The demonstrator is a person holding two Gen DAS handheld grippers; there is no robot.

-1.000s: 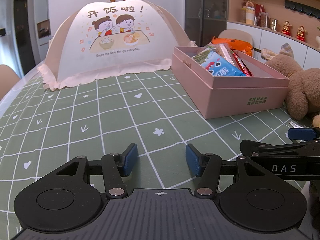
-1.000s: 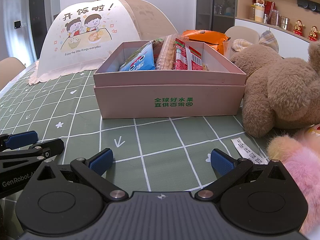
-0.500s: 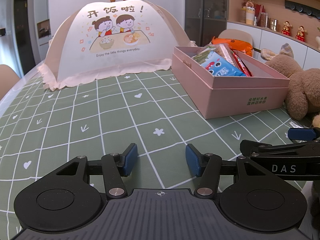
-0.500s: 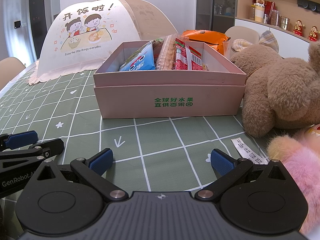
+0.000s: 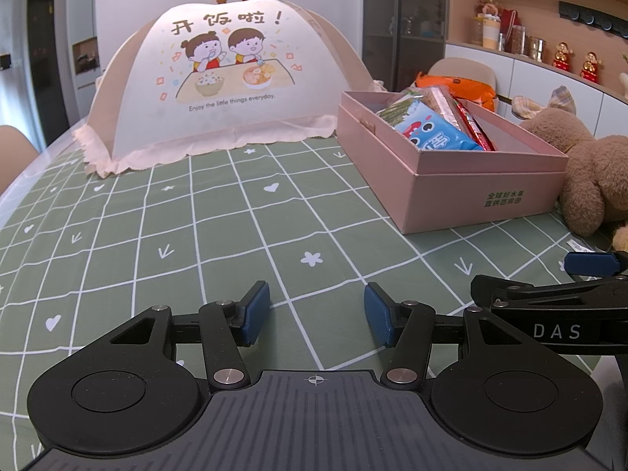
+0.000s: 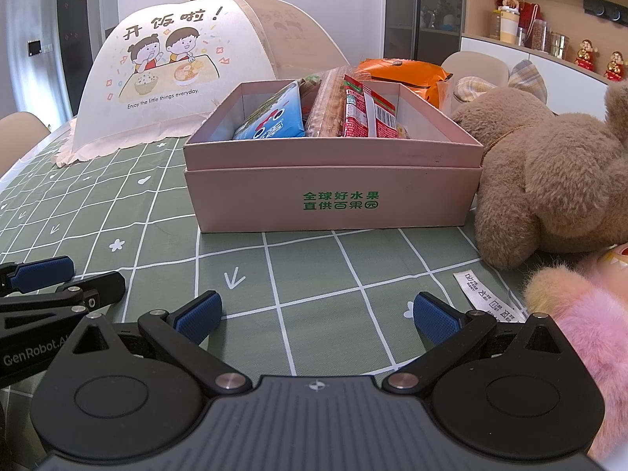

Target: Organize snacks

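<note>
Nothing had changed over the last second: both grippers sat where they had been, low over the green checked tablecloth, and no snack had moved. The snack packets stood on edge inside the pink box, with an orange bag behind it, so the sorting looked idle or finished. The left gripper stood partly open and empty; the right gripper stood wider, also holding nothing, touching no item

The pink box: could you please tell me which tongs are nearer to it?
Right. The right tongs sit straight in front of the pink box, facing its printed side; the left tongs sit off toward its left corner, farther away.
</note>
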